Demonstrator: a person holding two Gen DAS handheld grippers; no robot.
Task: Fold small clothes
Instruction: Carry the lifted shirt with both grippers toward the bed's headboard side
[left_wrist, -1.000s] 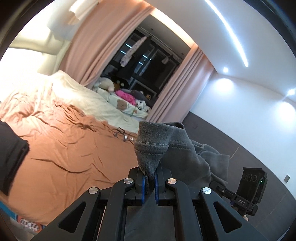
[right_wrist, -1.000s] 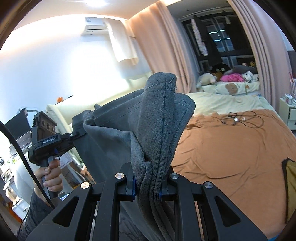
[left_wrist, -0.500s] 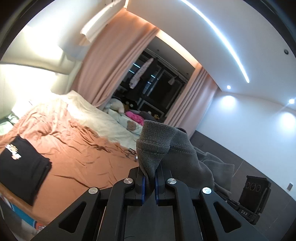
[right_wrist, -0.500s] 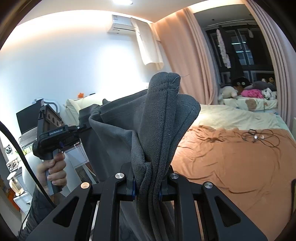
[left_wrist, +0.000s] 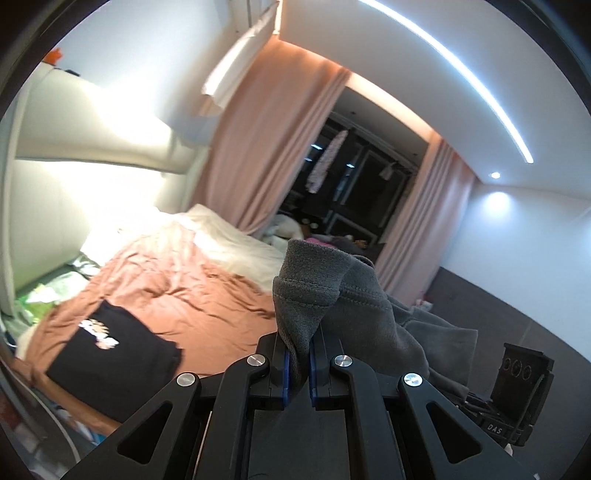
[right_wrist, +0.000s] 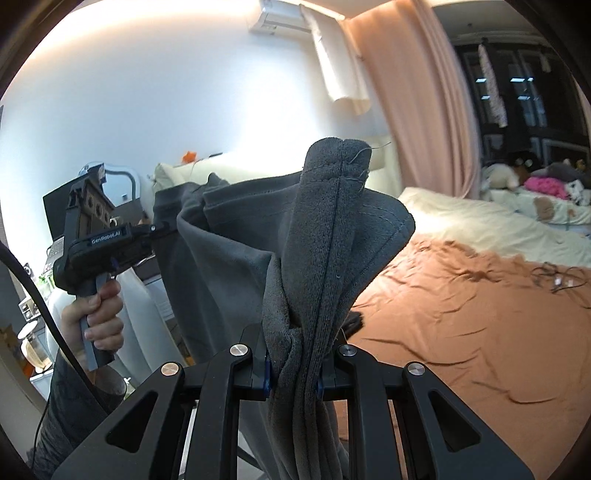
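The grey garment (right_wrist: 236, 258) is up in the air, stretched between the two tools and well clear of the bed (right_wrist: 461, 317). It is a soft, fleecy grey piece with stitched hems, and a bunched hem edge stands up out of each grip.

On the right, the right hand-held gripper (right_wrist: 293, 373) has its jaws pressed in on a thick wad of the fabric, several layers gathered between the blue pads, the rest hanging down past the fingers. On the left, the left hand-held gripper (left_wrist: 298, 365) is clamped tight on a thinner pinch of hem, the jaws almost touching with only cloth between them.

From the right wrist view the left tool shows off to the side, a hand (right_wrist: 94, 321) wrapped round its grey handle, the garment's far edge caught at its tip. From the left wrist view the other tool's black body shows low at the right edge, beyond the drooping cloth.

Below and beyond lies the bed, covered in a rumpled orange-brown sheet (left_wrist: 192, 299) with a cream blanket (left_wrist: 236, 243) further back. A black folded shirt (left_wrist: 110, 350) with a pale print sits near the bed's near edge. Pink curtains (left_wrist: 255, 155) frame a dark window (left_wrist: 354, 184).
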